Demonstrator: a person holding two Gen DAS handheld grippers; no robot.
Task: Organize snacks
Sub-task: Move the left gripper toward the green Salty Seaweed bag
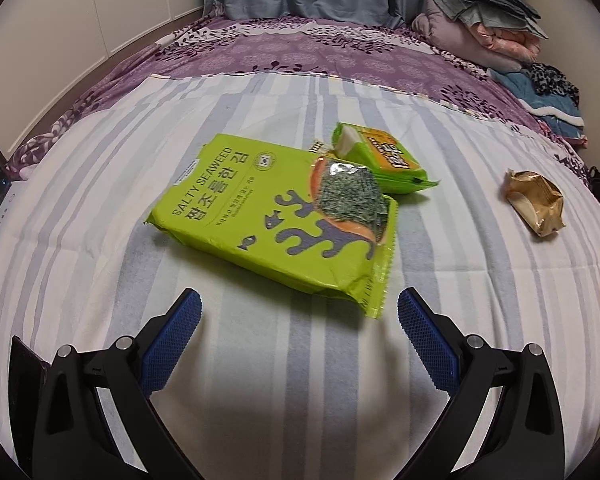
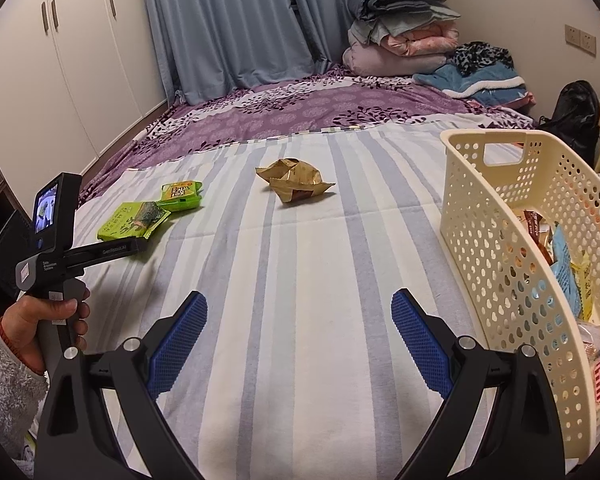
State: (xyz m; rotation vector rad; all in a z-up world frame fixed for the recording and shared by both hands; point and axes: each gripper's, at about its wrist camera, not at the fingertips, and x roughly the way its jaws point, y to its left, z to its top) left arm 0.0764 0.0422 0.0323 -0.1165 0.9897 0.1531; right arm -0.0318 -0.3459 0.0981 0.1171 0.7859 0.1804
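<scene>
A large green seaweed packet [image 1: 284, 216] lies on the striped sheet just ahead of my open, empty left gripper [image 1: 299, 308]. A smaller green and orange packet [image 1: 380, 160] lies behind it, touching it. A crumpled gold packet [image 1: 534, 202] lies apart at the right. In the right wrist view the seaweed packet [image 2: 134, 220], the small packet [image 2: 180, 196] and the gold packet [image 2: 294, 182] lie further off on the bed. My right gripper [image 2: 299, 308] is open and empty, left of a cream perforated basket [image 2: 496, 216] that holds several snack packets [image 2: 568, 276].
The left hand-held gripper body [image 2: 60, 248] shows at the left of the right wrist view. A purple bedspread [image 2: 300, 108], a pile of folded bedding [image 2: 408, 40] and blue curtains [image 2: 228, 24] lie at the back. White wardrobe doors [image 2: 60, 60] stand at the left.
</scene>
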